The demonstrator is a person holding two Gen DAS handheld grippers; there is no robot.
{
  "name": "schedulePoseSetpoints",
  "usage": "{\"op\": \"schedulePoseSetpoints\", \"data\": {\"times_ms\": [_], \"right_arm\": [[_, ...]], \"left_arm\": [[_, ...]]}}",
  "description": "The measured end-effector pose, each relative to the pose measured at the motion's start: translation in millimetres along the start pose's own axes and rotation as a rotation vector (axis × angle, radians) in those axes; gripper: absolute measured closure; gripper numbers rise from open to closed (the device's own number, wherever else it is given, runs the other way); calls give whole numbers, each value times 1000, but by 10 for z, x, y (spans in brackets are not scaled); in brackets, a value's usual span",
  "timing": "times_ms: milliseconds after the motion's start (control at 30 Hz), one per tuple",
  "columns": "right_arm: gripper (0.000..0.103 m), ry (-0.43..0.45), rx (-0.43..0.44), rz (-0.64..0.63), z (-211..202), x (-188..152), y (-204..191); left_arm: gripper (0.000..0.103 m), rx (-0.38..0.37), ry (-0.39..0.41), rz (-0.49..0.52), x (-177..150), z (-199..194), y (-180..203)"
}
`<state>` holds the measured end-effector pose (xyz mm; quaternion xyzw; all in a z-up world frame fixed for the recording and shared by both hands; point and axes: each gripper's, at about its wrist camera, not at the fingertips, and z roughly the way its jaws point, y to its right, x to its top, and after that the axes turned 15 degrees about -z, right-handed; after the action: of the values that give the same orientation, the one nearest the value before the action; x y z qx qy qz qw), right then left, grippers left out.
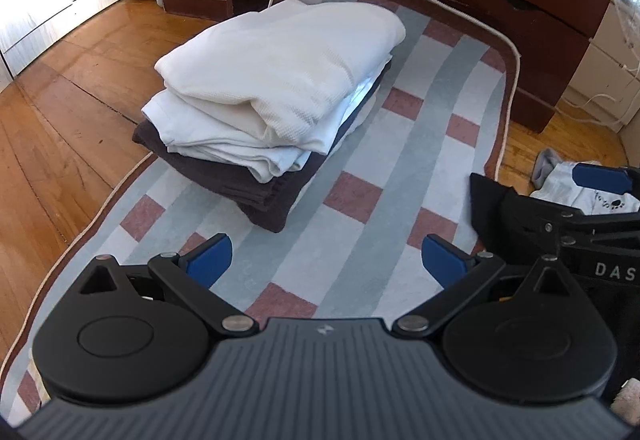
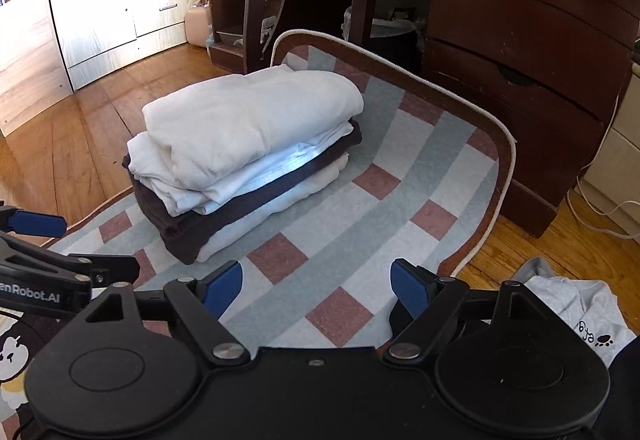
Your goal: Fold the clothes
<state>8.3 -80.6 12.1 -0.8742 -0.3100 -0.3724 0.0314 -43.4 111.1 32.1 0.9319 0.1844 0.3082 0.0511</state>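
A stack of folded clothes [image 1: 268,96] sits on a striped checked rug [image 1: 400,168], toward its left side. Nearer the camera, the left gripper [image 1: 326,264] and right gripper [image 2: 316,286] hover spread wide, empty. An unfolded grey garment [image 2: 568,304] lies on the wooden floor, right.

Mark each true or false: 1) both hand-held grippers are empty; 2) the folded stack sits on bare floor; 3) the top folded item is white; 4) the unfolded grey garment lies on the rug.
1) True: the left hand-held gripper and the right hand-held gripper stand open over the rug, nothing between the pads.
2) False: the folded stack sits on the rug.
3) True: the top folded item is white.
4) False: the grey garment lies on the wooden floor beside the rug.
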Motion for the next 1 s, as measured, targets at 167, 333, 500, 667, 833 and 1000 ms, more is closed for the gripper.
{"op": "schedulePoseSetpoints", "data": {"times_ms": [167,333,500,667,833,1000], "right_arm": [[18,-6,7,1,35,7,-4],[18,-9,7,2,54,3,-11],[18,-14,11,0,93,2,-11],[18,-24,17,-6,142,-32,-4],[18,-33,29,3,177,-66,32],[18,-31,10,4,222,-59,60]], "left_arm": [[0,4,1,6,-2,30,38],[0,-1,-9,2,-8,51,53],[0,17,-11,0,-12,72,47],[0,39,-19,-7,-21,86,33],[0,50,-18,11,-33,79,48],[0,57,-21,21,-46,90,45]]}}
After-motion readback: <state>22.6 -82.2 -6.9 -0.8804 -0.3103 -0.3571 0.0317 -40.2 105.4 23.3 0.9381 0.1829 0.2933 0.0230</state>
